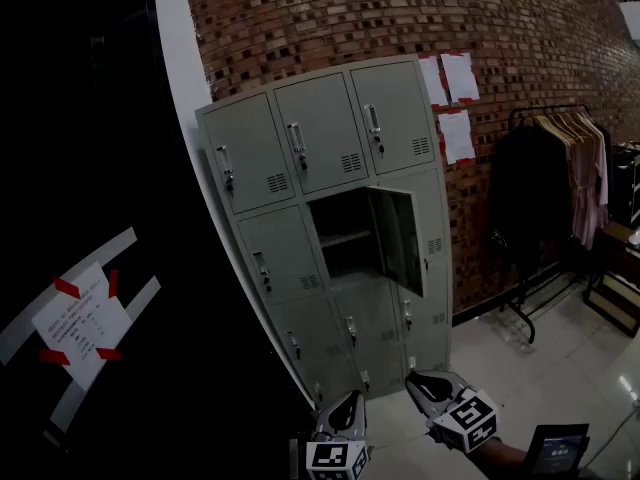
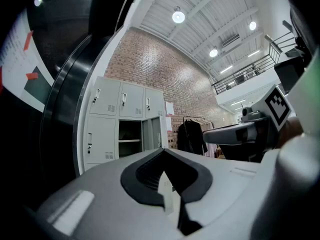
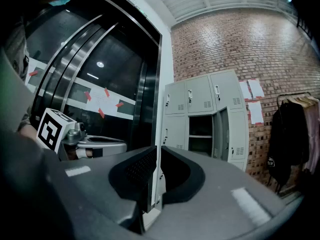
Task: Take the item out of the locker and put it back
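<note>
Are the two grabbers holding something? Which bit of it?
Nothing is held. The left gripper and the right gripper both have shut, empty jaws, and they are well short of the locker.

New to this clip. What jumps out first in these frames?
The grey metal locker bank against the red brick wall dominates the head view, with one middle-row door swung open on a dark compartment. To its right stands a black clothes rack hung with garments. At the bottom edge, the left tongs and right tongs are both shut and hold nothing.
</note>
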